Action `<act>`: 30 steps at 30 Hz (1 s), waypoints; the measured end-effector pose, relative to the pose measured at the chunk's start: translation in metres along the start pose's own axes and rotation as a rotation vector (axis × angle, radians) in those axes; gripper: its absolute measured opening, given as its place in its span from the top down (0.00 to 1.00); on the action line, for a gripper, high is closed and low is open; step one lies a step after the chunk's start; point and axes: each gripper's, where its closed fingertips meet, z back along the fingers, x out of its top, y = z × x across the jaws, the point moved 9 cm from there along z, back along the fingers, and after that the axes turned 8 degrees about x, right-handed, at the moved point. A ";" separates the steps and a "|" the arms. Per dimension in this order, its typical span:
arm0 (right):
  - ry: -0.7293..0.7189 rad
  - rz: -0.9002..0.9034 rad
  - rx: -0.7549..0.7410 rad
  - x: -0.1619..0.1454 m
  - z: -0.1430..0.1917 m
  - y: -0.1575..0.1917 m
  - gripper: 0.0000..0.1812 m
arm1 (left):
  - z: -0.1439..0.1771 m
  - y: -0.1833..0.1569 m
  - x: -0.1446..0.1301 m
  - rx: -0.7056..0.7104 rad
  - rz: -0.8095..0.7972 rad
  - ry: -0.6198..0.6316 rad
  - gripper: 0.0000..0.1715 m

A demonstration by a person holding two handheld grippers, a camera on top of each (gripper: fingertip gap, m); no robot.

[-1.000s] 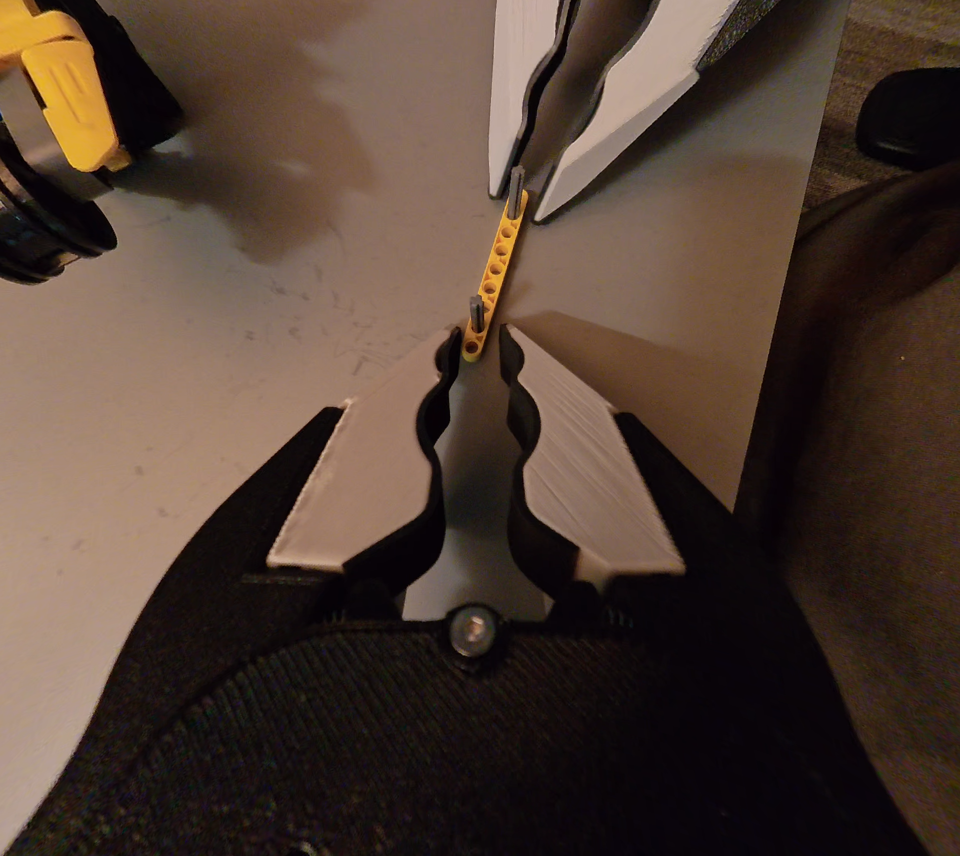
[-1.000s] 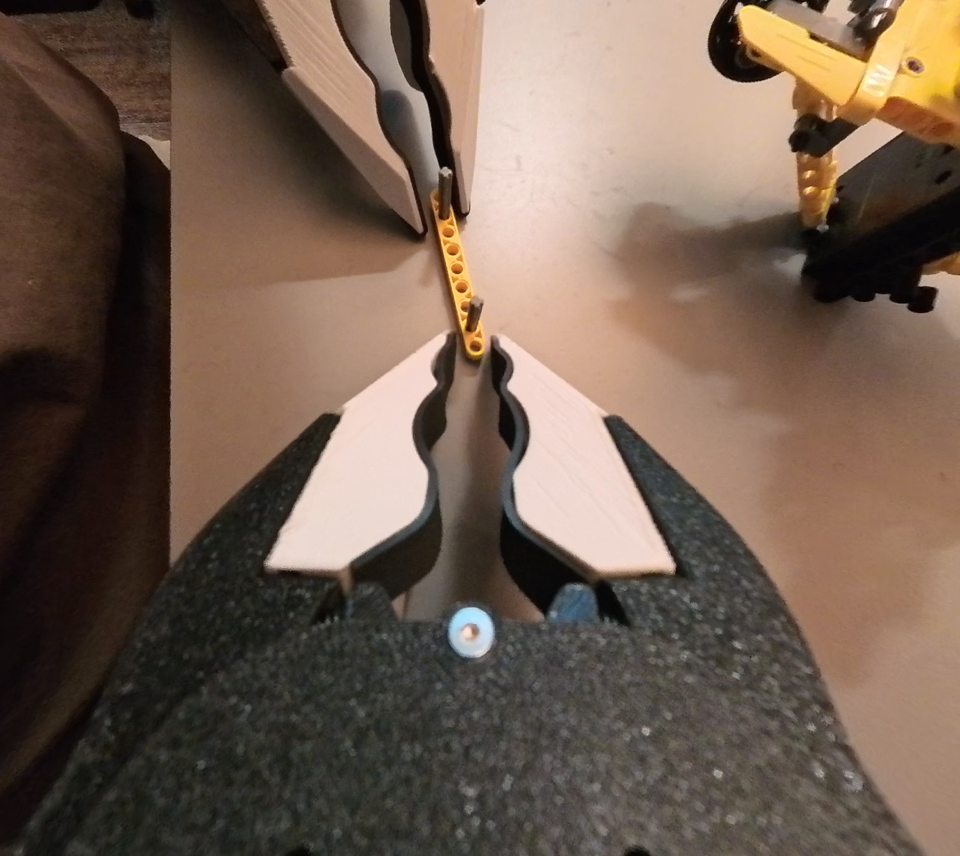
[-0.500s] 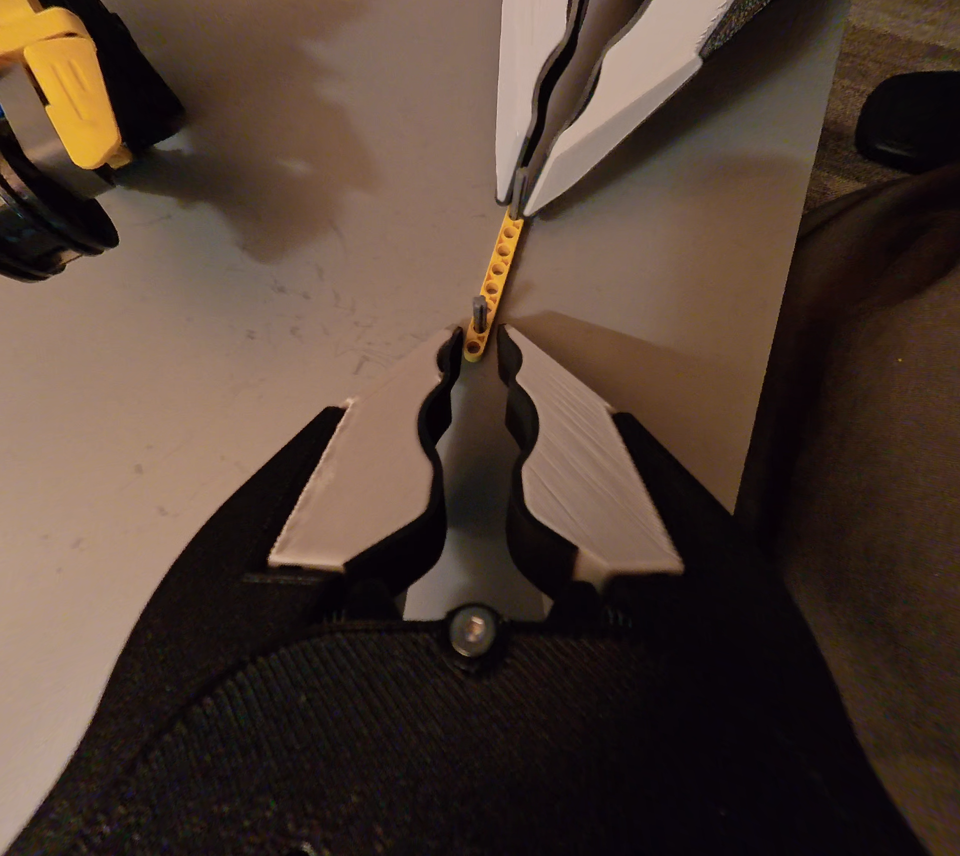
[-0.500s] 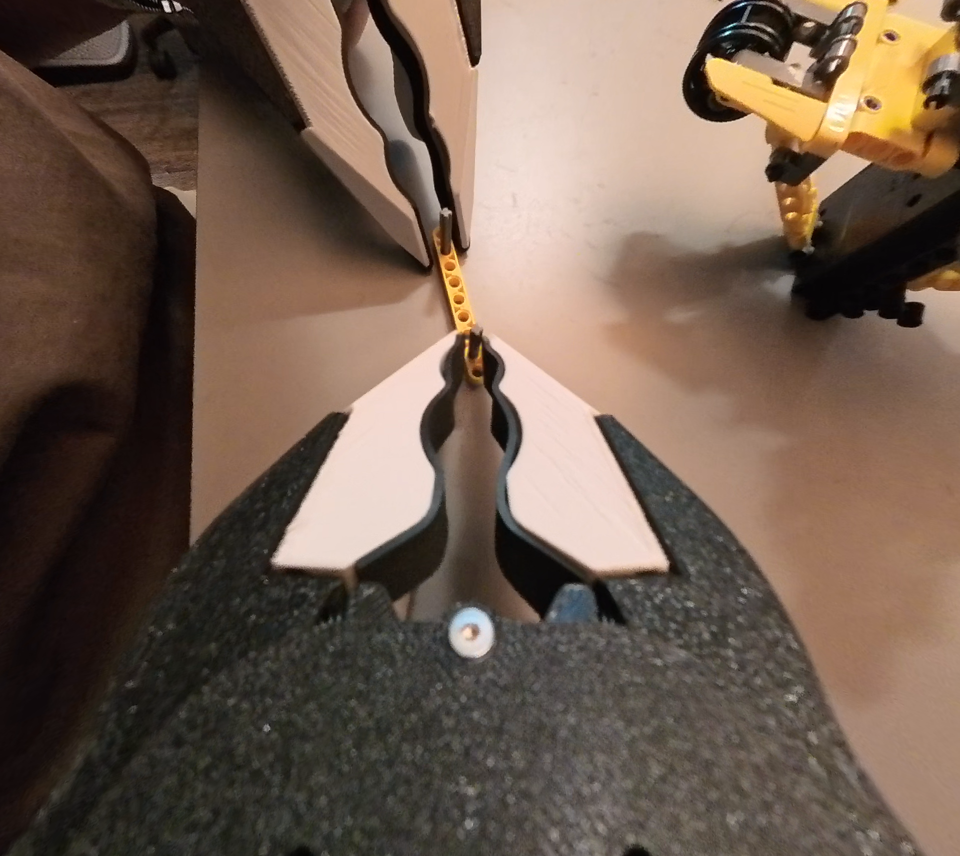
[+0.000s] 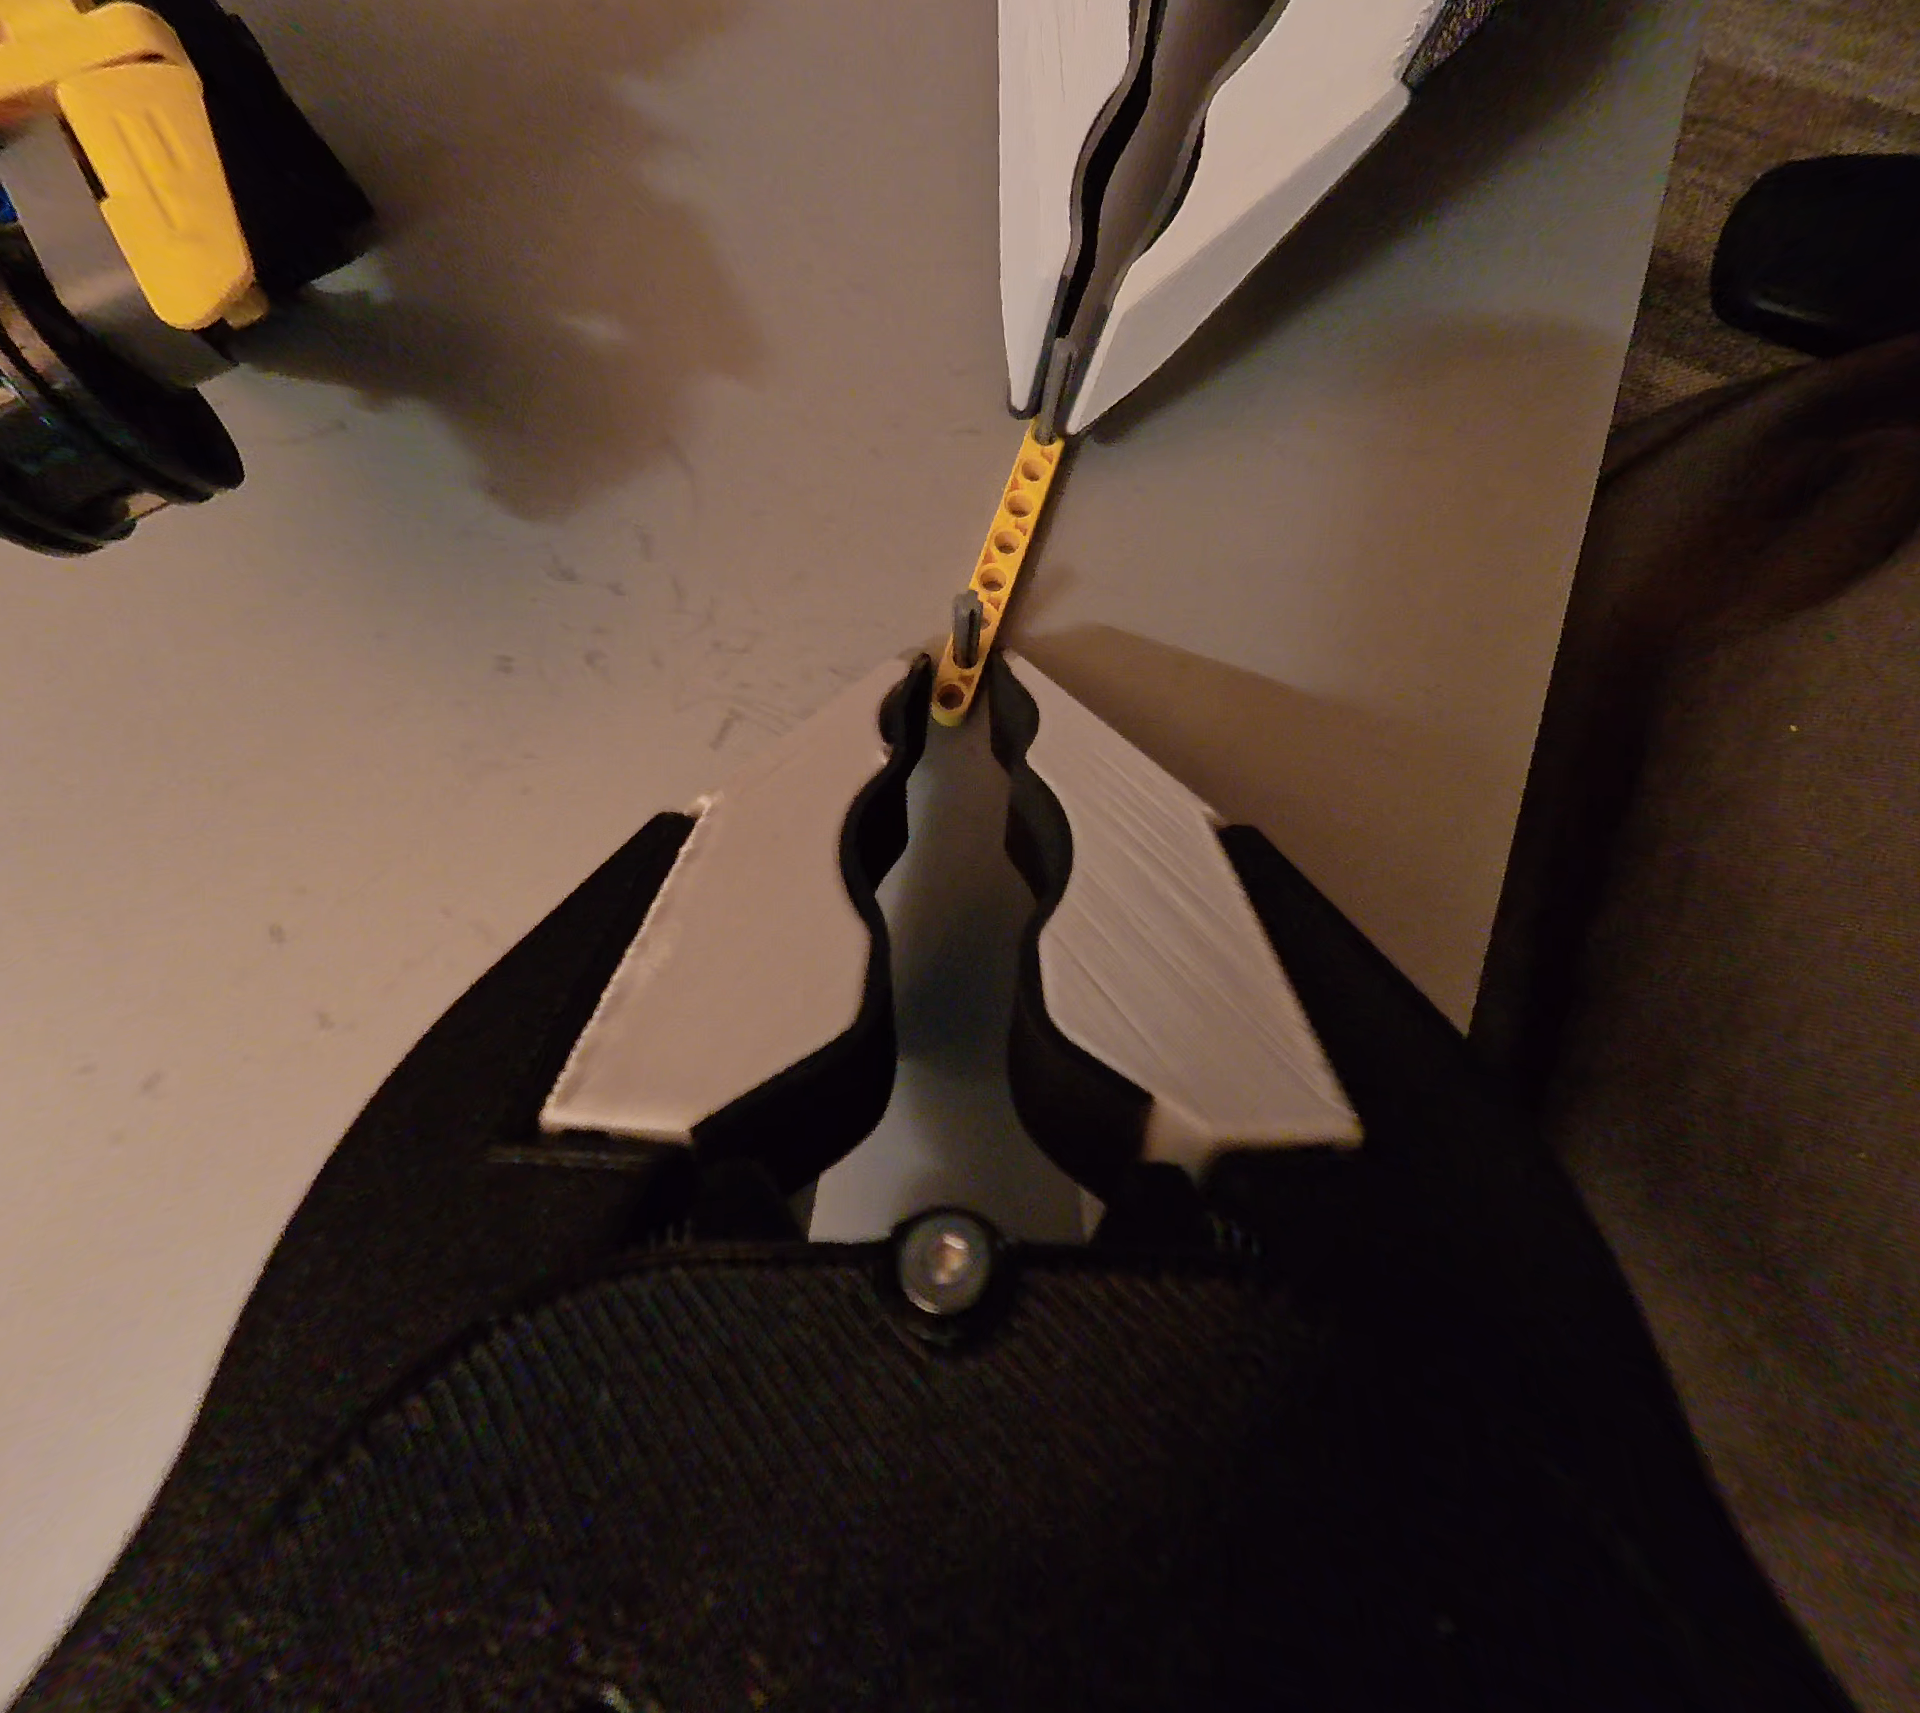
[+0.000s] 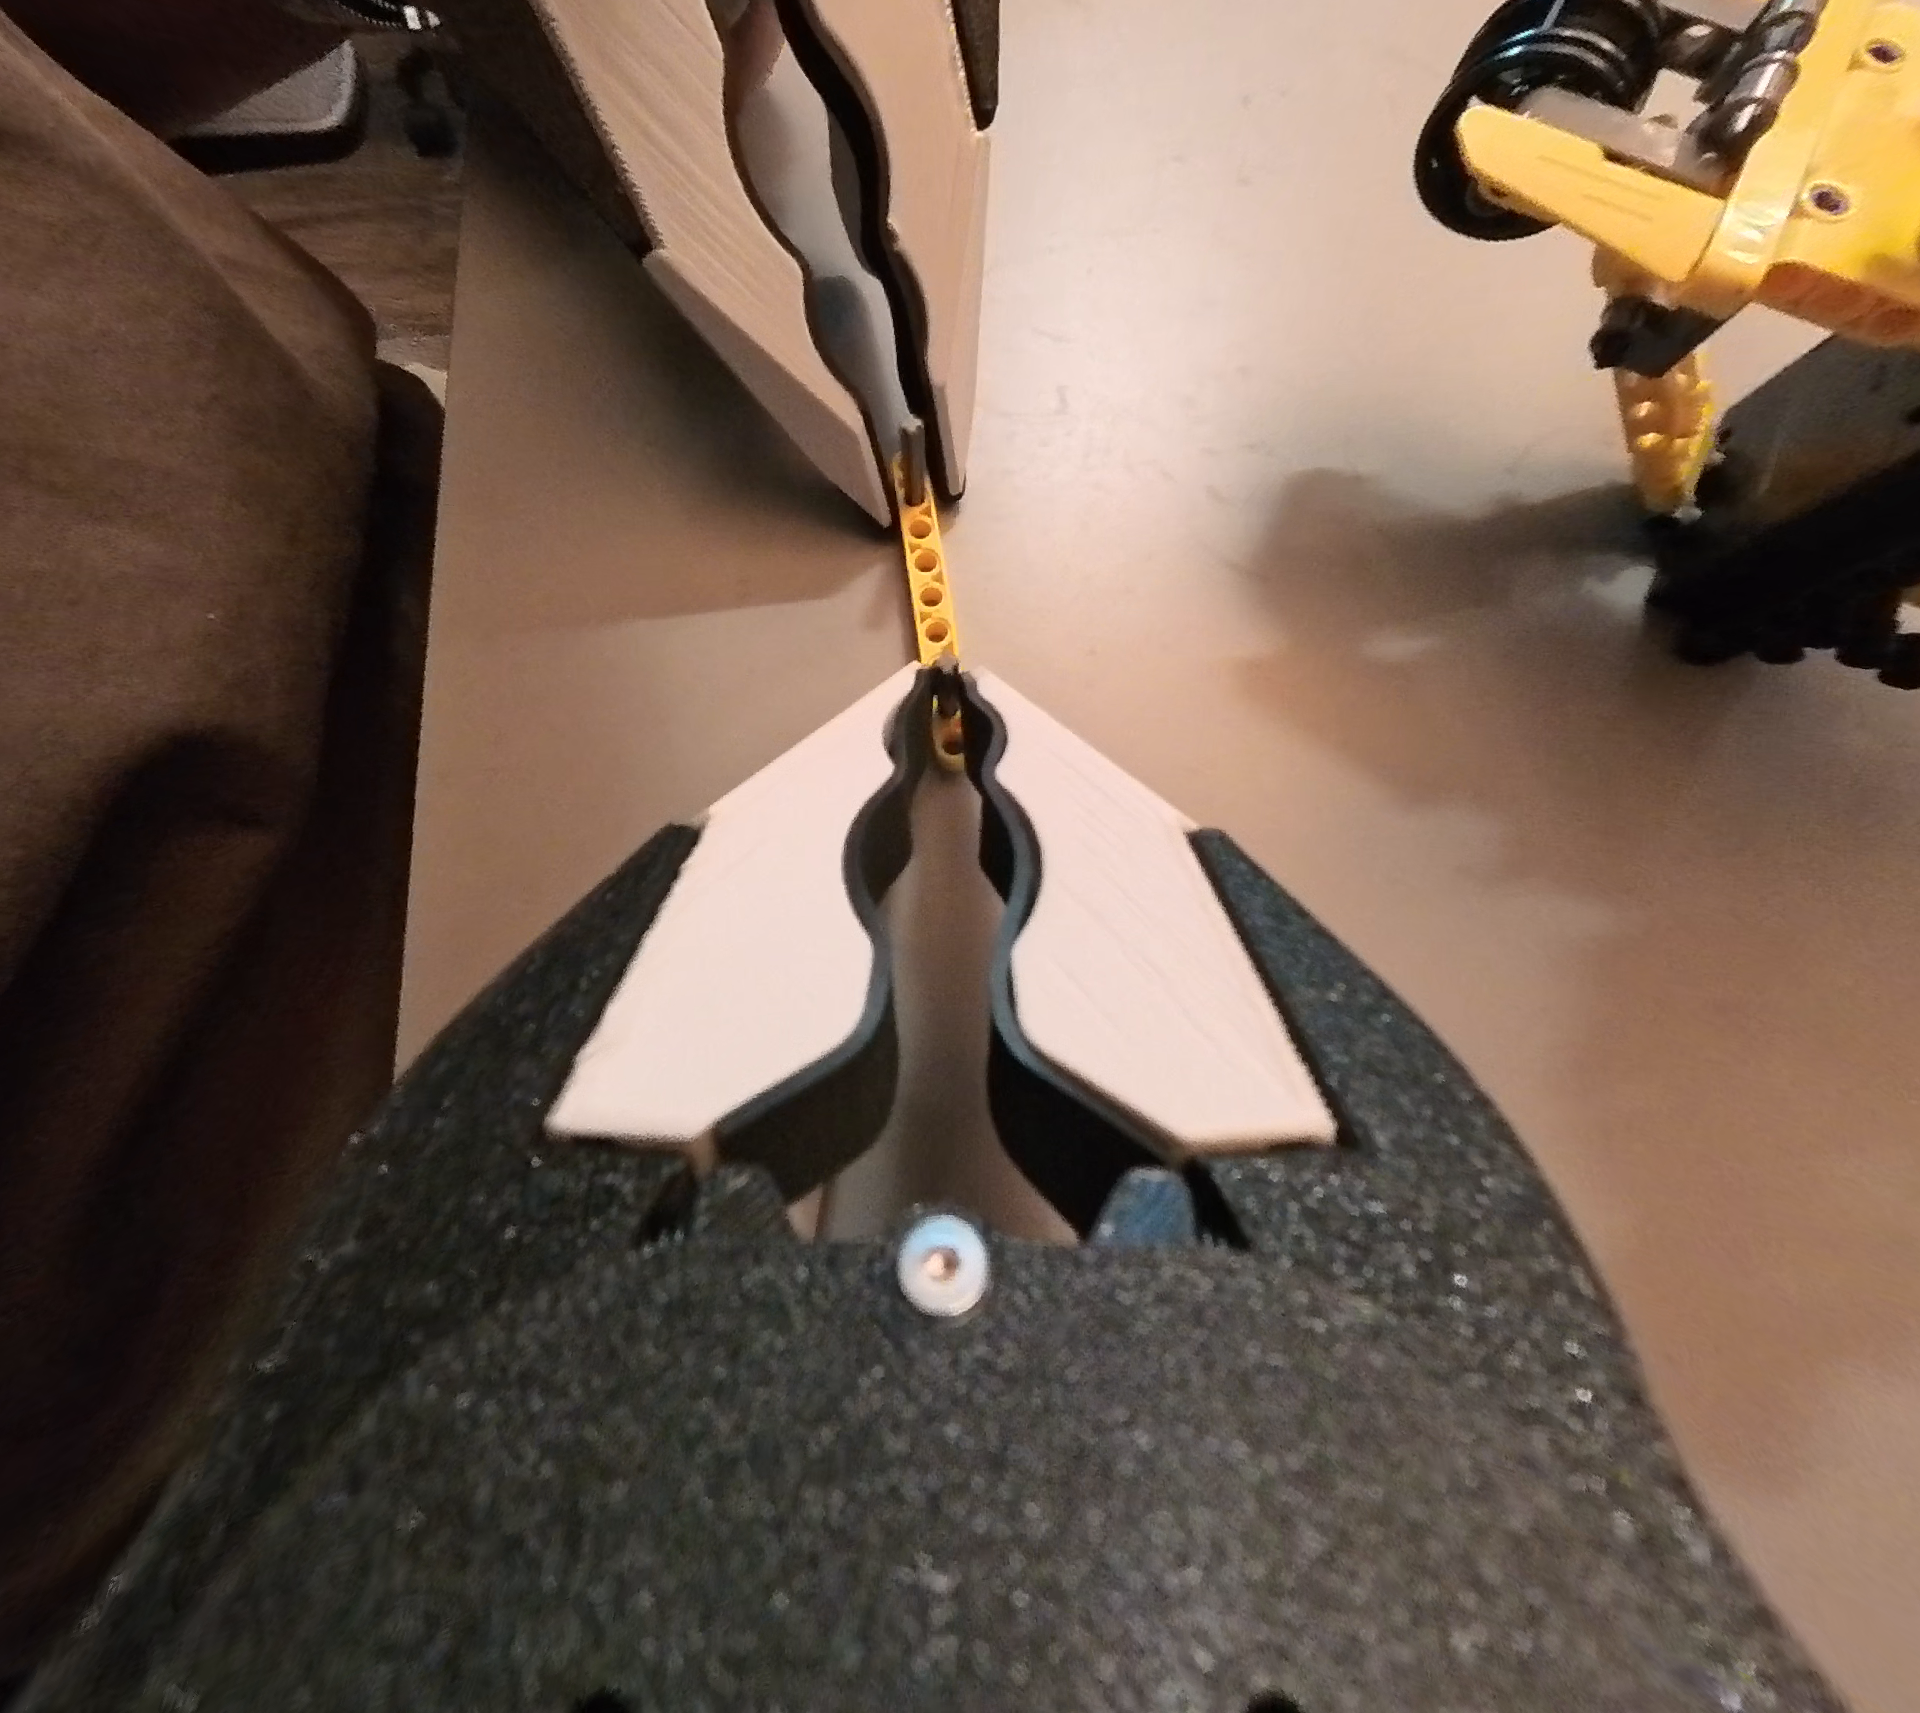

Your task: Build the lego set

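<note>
Closing in over the last second, the right gripper (image 5: 1049, 411) has slid its tips over the far end of the yellow beam (image 5: 1013, 520). In the left wrist view its two fingers now meet around the right-end pin (image 5: 1058, 375), a grey peg standing in the beam's last hole, where before they stood apart beside it. At the near end the left gripper (image 5: 956, 687) has narrowed a little. Its tips flank the beam's end just behind the left-end pin (image 5: 964, 624), but I cannot tell whether they press on it. The beam lies low over the grey table (image 5: 520, 728), near its edge, well apart from the yellow and black model (image 5: 135, 209)

From the right wrist view, the right gripper (image 6: 940, 697) is pinched on the right-end pin (image 6: 943, 687), with the beam (image 6: 928, 583) running straight out to the left gripper (image 6: 914, 510), whose fingers sit either side of the left-end pin (image 6: 910, 448). My judgement: the beam is now bracketed at both ends, and the right-end pin is the part firmly caught
</note>
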 end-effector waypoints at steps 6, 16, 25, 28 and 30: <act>0.002 0.004 0.017 0.000 0.000 -0.002 0.98 | 0.000 0.001 0.000 -0.004 0.005 0.001 0.94; 0.011 0.012 -0.001 -0.001 0.000 -0.002 0.94 | 0.000 0.001 0.000 -0.004 0.005 0.001 0.94; 0.014 0.003 -0.015 -0.004 0.002 -0.002 0.92 | 0.000 0.002 0.000 -0.016 0.012 -0.003 0.94; 0.009 -0.002 -0.017 -0.005 0.004 -0.002 0.92 | 0.001 0.003 0.001 -0.024 0.022 -0.010 0.93; 0.009 -0.004 -0.019 -0.005 0.005 -0.002 0.92 | 0.002 0.003 0.001 -0.026 0.026 -0.019 0.93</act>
